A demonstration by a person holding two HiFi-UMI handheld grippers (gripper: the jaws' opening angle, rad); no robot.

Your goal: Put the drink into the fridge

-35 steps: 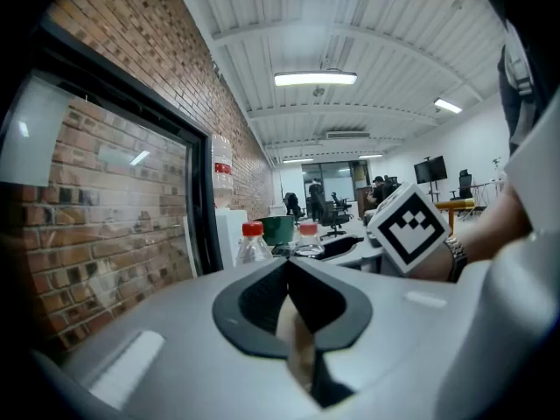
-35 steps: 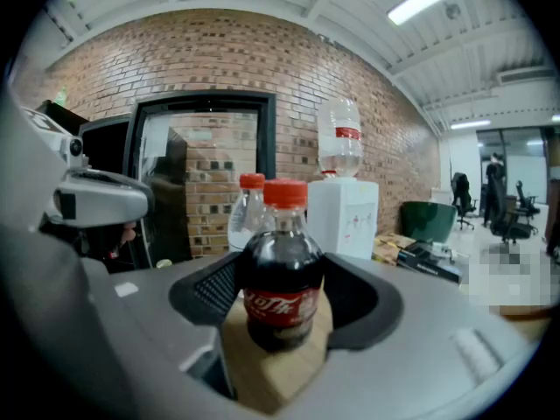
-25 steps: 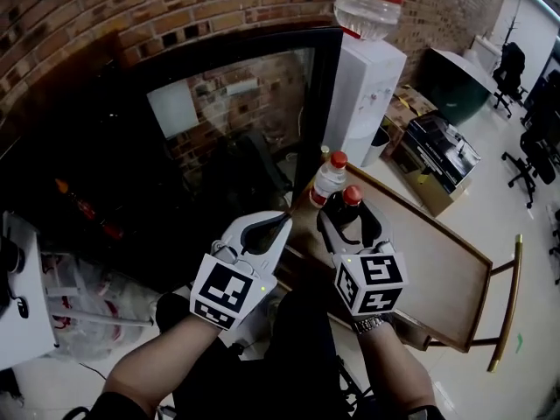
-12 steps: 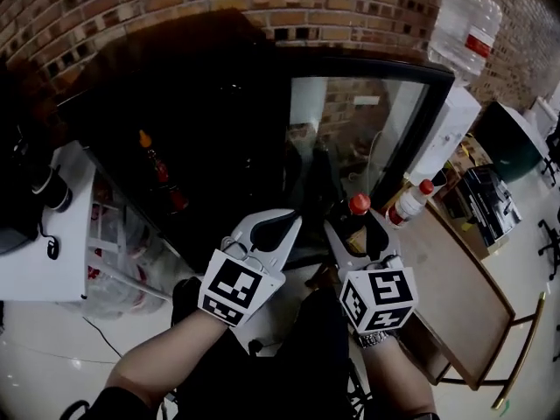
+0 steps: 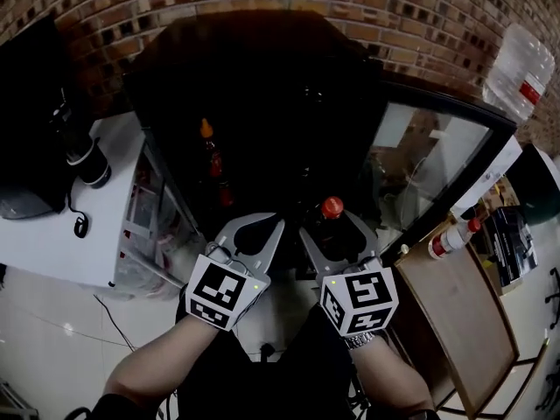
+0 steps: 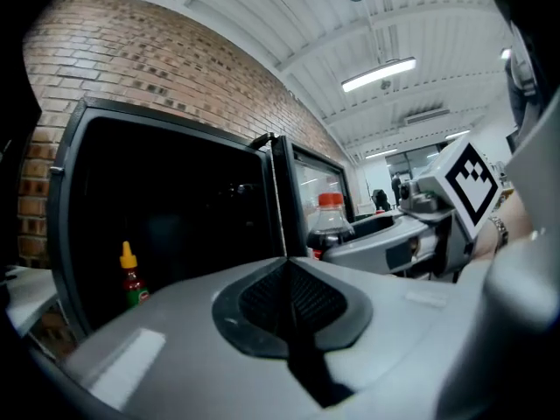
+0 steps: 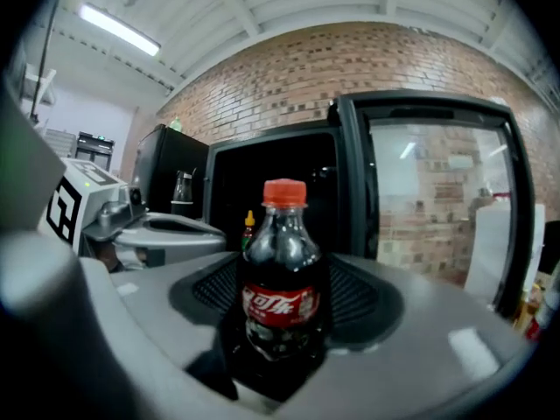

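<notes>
Both grippers had swung toward the open fridge point(image 5: 262, 77), the left gripper point(image 5: 261, 226) closed and empty, the right gripper point(image 5: 334, 227) clamping the cola bottle point(image 5: 332, 208), which would best go in upright, clear of the sauce bottle point(image 5: 210, 151).

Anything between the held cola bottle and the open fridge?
Nothing shows: in the head view the stretch from the cola bottle in the right gripper to the fridge opening is bare.

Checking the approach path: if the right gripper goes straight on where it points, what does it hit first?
Likely nothing close: the right gripper, shut on the cola bottle, aims into the dark open fridge. The yellow-capped sauce bottle stands just left of that line; depth is unclear.
</notes>
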